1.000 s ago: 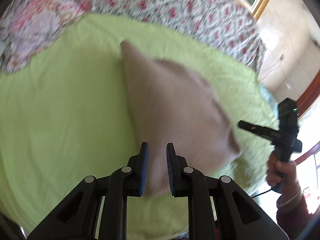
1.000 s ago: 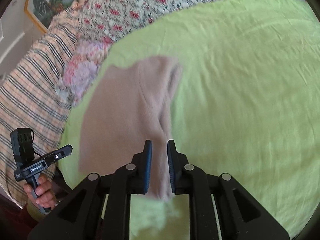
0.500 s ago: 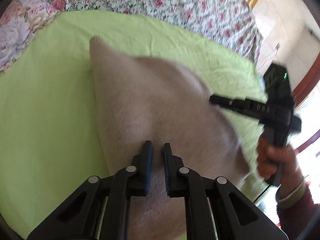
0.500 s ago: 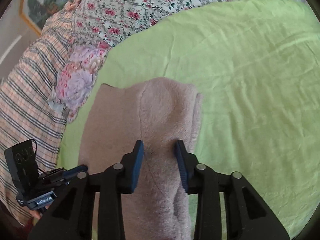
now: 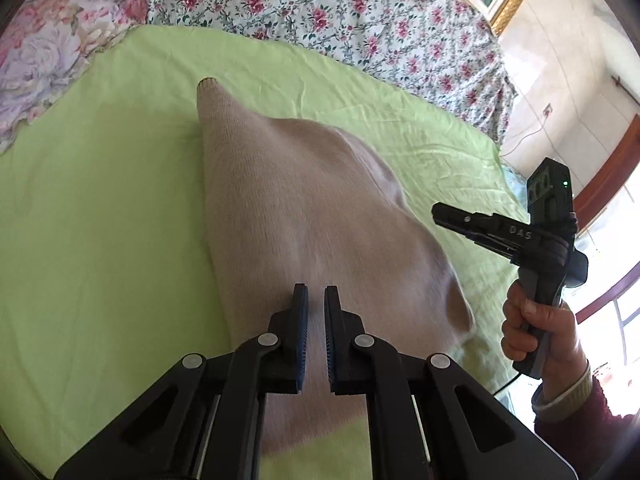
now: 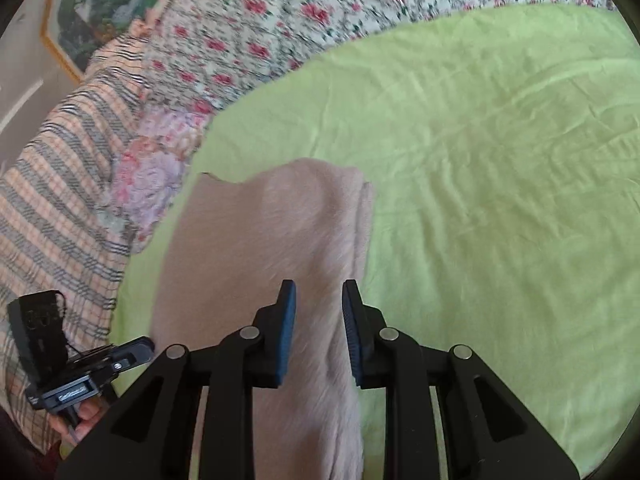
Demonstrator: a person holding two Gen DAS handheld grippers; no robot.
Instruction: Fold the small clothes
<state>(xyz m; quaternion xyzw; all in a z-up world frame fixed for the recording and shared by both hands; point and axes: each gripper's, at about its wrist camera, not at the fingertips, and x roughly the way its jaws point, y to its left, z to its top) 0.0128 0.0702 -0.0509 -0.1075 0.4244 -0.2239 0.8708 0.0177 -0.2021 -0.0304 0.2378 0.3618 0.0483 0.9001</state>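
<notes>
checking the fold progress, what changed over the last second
The right tool opened and let go of the pink knit garment; its jaws now stand apart over the cloth. The garment came down from hanging to lying spread on the green sheet. The left tool stayed narrow, jaws almost closed over the fabric.

Green sheet (image 5: 100,240) over floral bedspread (image 5: 320,12); plaid blanket (image 6: 60,208); framed picture (image 6: 92,12), probably painting.
</notes>
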